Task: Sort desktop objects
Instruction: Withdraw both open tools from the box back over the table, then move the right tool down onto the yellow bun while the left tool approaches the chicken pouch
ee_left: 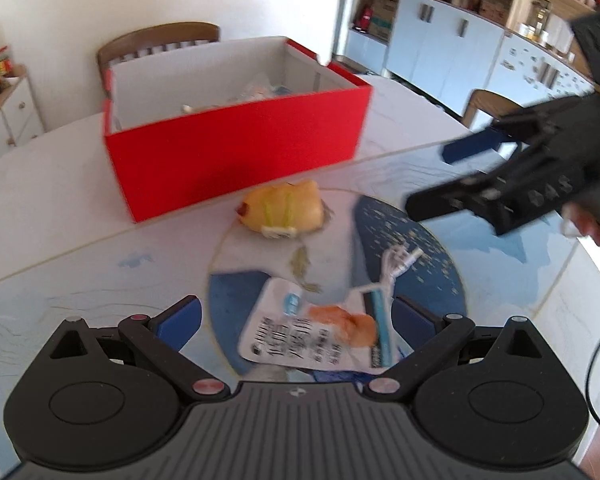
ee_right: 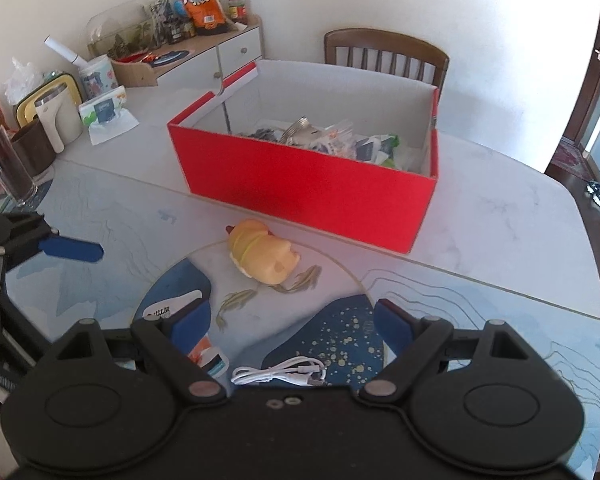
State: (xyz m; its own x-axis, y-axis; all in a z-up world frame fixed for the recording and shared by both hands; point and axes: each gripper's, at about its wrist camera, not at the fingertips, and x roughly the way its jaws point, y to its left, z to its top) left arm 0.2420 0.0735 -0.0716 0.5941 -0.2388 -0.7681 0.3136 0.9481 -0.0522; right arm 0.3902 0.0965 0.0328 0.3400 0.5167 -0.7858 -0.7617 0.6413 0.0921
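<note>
While both grippers' fingers (ee_left: 180,322) gape empty, glossy snack pouch (ee_left: 300,336), rect. red cardboard box (ee_left: 236,160), coiled white cable (ee_right: 280,374).

The open box (ee_right: 308,188) is red outside and white inside. The toy (ee_right: 262,256) is yellow with green stripes. The cable (ee_right: 284,374) is white on a blue, gold-speckled mat (ee_right: 340,336).

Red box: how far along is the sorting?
Done: the red box already holds several items. In hand: nothing; both claws are open, the left claw over the snack packet, the right claw over the white cable. Left: packet, cable and yellow toy.
</note>
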